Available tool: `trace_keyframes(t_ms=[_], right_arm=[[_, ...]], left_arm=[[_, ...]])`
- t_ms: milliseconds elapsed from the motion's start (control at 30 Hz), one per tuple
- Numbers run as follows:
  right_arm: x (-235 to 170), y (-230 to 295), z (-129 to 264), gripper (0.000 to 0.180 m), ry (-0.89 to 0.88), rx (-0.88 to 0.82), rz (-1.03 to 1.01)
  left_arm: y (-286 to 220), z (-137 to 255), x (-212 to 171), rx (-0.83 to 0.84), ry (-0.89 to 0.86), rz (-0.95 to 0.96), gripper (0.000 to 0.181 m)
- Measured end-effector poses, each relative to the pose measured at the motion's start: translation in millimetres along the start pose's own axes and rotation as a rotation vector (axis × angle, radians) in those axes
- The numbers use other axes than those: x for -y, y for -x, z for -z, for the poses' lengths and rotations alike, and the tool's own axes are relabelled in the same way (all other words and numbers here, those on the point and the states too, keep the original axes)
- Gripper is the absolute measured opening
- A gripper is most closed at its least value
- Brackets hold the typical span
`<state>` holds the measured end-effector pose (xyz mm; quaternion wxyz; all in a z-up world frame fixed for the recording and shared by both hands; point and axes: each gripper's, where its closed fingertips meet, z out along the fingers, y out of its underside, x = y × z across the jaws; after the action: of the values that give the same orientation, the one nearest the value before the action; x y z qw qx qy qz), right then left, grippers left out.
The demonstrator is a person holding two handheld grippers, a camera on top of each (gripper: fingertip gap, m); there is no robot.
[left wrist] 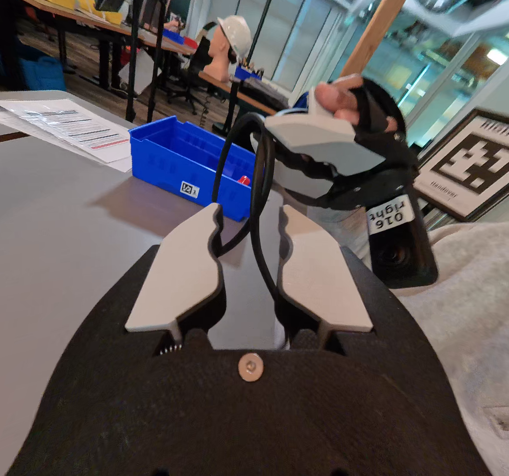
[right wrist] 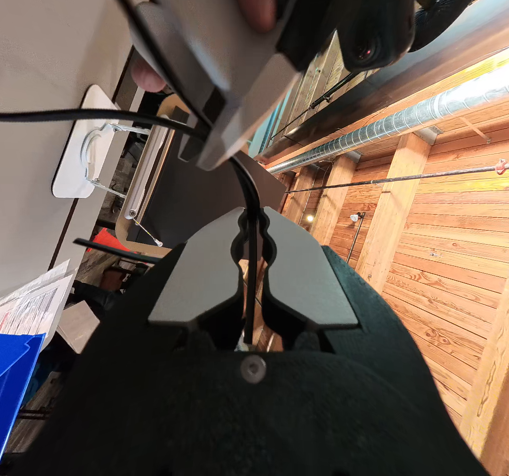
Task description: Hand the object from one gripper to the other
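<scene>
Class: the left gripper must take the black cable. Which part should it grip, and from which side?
Grip the black cable on the upright strand already between the open left gripper fingers, below the right gripper. Come from below: that strand is nearly straight there, and the loop's top is occupied.

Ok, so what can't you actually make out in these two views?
- Left wrist view: the spot where the right gripper pinches the black cable is hidden by its own blurred finger.
- Right wrist view: the left gripper is blurred and cut off by the top edge.
- Right wrist view: the cable runs off the left edge, so its end is unseen.
- Left wrist view: the red item in the blue bin is mostly hidden by the bin wall.
</scene>
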<state>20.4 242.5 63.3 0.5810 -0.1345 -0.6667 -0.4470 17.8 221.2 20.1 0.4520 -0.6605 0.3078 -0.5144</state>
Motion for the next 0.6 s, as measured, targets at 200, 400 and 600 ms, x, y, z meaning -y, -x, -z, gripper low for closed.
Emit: trace_keyframes(t_ms=[200, 400, 600], right_arm=[[-3, -3, 2, 0.008, 0.0, 0.001, -0.005], [-3, -4, 2, 0.008, 0.008, 0.005, -0.018], [-2, -4, 2, 0.008, 0.011, 0.006, -0.027]], left_arm=[[-8, -8, -5, 0.013, 0.024, -0.102, 0.005], [-10, -6, -3, 0.007, 0.023, -0.114, 0.005], [-11, -4, 0, -0.014, 0.0, -0.098, 0.005]])
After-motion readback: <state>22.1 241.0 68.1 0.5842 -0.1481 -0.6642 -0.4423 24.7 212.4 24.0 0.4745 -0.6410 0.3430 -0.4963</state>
